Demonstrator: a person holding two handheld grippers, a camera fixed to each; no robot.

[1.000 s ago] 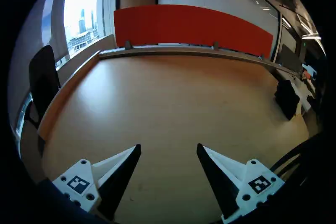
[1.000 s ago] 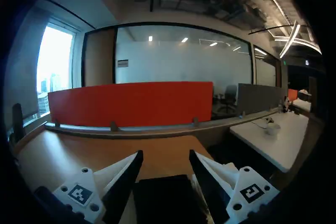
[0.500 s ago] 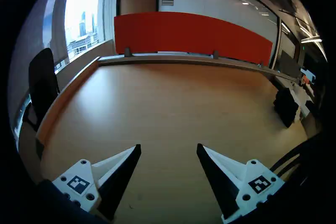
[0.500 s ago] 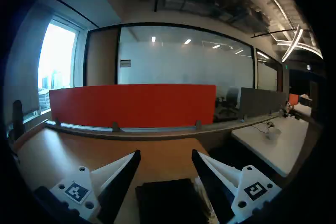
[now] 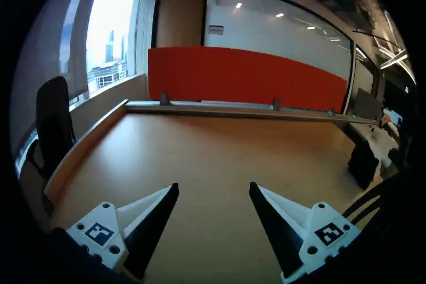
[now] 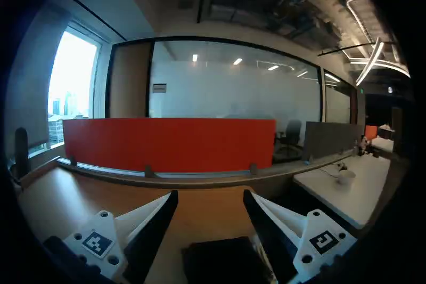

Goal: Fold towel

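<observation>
Hovering above the wooden desk [image 5: 213, 135], the left hand-held gripper [image 5: 213, 185] has its jaws wide and grips nothing. The right hand-held gripper [image 6: 209, 193] is also wide. A dark towel [image 6: 221, 260] lies low between its fingers, untouched, near edge cut off, folds hard to make out. A dark shape [image 5: 363, 164] at the desk's right edge is too dim to identify.

We look across a broad light-brown wooden desk top [image 5: 213, 140] that ends at a long red partition screen [image 5: 245, 77]. To its left we see a tall bright window [image 5: 109, 44] with city towers outside and a black office chair [image 5: 52, 119]. Behind the screen stands a frosted glass wall [image 6: 234, 92]; a white desk [image 6: 354, 188] lies to the right, under angled ceiling light strips [image 6: 373, 60].
</observation>
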